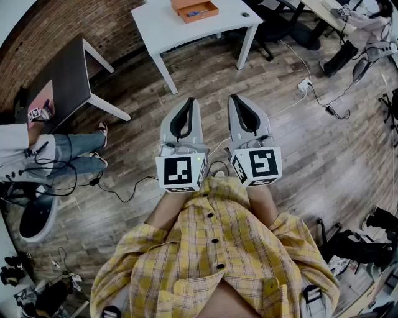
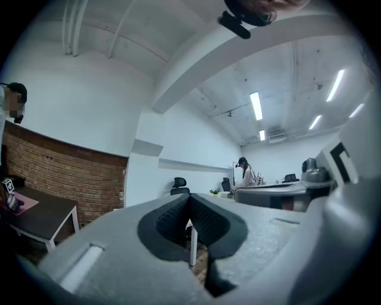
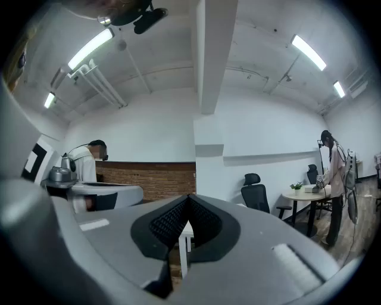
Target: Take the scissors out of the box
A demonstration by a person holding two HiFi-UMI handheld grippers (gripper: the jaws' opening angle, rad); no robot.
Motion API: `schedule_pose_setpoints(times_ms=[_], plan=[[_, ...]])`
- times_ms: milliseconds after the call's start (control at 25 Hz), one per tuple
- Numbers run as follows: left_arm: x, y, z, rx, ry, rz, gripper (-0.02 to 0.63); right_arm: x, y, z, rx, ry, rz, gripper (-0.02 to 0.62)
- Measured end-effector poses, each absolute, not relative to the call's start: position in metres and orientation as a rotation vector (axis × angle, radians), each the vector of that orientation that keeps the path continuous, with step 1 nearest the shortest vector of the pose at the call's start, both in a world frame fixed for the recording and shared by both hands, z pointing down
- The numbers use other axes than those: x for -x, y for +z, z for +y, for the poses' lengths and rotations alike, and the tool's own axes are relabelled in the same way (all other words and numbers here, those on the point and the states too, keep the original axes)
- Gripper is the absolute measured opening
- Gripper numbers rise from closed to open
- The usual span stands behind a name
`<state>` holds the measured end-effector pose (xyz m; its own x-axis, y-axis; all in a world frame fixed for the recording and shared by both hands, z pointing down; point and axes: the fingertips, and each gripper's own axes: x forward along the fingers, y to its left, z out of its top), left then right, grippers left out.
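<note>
Head view downward, gripper views level, sharing table [image 1: 155, 26]

Box [image 1: 194, 10] on the table [image 1: 163, 28] ahead; second table [image 1: 68, 77] to its left

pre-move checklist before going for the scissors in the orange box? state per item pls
1. Left claw empty: ok, shut on nothing.
2. Right claw empty: ok, shut on nothing.
3. A claw open for the grasp: not ok, both are shut.
4. Box located: ok, orange, open-topped, on the white table.
5. Scissors confirmed inside: cannot tell, only a small bluish shape shows.
6. Box within reach: not ok, the table stands well ahead of both claws.
</note>
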<state>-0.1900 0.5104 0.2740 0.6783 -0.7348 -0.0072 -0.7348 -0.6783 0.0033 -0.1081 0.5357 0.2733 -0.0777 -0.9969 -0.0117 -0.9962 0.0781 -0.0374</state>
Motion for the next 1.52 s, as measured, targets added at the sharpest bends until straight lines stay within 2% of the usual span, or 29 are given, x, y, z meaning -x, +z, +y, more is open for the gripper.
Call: schedule_pose_setpoints(times_ms=[360,880,1320,1520], plan=[[0.156,0.283,0.52,-2.874,0.017,-1.324,0.002,0.068,0.289,0.539,2.129,-0.076,2.289,0.005],[0.137,0.307,0.528,-2.825,0.097,-1.417,0.002,0.049,0.306,0.541,2.058,-0.088,2.333,0.006],[0.113,0.318,0.463,-2.826,0.096,-1.374,0.002,0.035,0.316,0.473,2.056,-0.118,2.373,0.005],[0.103,0.308,0.404,-2.848,-0.002,-1.349,0.002,0.032,0.318,0.415,2.066,-0.126,2.395,0.005]])
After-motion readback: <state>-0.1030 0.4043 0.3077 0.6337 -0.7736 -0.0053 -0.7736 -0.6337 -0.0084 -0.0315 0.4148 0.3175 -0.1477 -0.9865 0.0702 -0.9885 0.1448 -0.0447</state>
